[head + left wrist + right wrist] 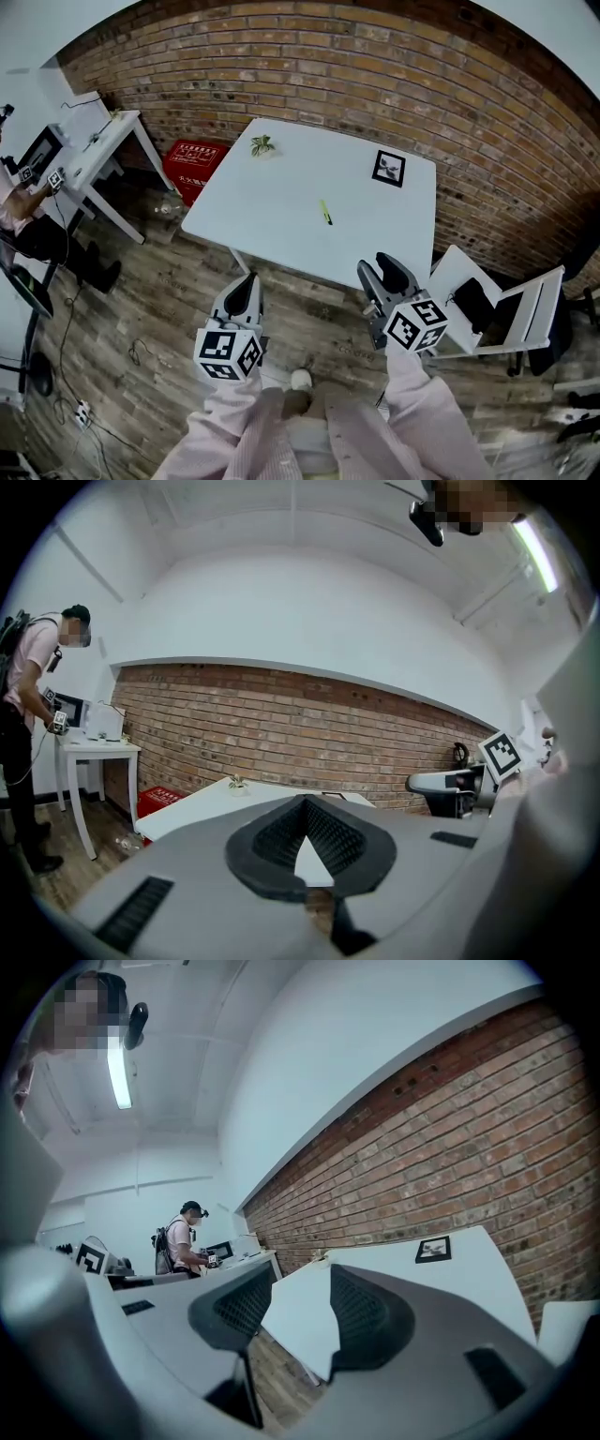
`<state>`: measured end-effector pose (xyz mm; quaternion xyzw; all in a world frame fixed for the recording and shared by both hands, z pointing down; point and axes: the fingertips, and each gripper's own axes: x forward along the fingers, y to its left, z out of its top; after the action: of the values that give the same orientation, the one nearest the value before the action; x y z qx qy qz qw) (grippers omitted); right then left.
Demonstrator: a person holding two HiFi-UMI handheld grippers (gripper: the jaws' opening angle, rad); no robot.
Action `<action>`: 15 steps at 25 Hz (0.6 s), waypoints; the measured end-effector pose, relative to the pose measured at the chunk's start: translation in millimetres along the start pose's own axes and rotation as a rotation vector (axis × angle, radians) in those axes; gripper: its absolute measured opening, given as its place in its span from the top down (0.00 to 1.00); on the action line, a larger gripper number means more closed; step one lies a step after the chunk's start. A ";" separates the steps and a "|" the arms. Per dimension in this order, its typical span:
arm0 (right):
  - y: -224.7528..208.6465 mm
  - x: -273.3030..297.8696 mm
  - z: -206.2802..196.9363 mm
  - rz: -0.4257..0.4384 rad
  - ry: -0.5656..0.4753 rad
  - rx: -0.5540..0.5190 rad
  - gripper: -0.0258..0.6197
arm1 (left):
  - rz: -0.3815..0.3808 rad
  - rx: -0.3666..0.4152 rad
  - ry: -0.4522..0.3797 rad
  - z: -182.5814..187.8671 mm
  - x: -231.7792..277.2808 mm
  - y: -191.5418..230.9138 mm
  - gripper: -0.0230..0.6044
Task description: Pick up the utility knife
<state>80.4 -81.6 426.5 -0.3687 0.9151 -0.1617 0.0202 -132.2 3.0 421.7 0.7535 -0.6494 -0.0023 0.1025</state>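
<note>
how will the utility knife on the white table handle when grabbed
The utility knife looks slim and straight, so probably stiff and light. Lying flat on the smooth table, it may slide or spin if nudged, not roll. Its low profile likely leaves little to pinch.

We see the utility knife (325, 212) as a slim yellow-green stick with a darker near end. It lies flat near the middle of the white table (281, 206), slightly slanted, with bare tabletop all around it.
</note>
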 end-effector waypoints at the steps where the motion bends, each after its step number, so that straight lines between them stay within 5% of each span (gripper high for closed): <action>1: -0.1 4.8 -0.7 -0.003 0.001 0.000 0.68 | -0.005 -0.001 0.001 -0.4 3.9 3.4 0.98; 15: -24.5 56.7 -14.3 -0.059 0.052 0.011 0.68 | -0.037 -0.045 0.052 -13.9 56.3 36.5 0.98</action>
<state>53.3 -132.8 452.4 -0.3911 0.9032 -0.1768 -0.0062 -157.3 -54.9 448.3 0.7626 -0.6323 0.0007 0.1361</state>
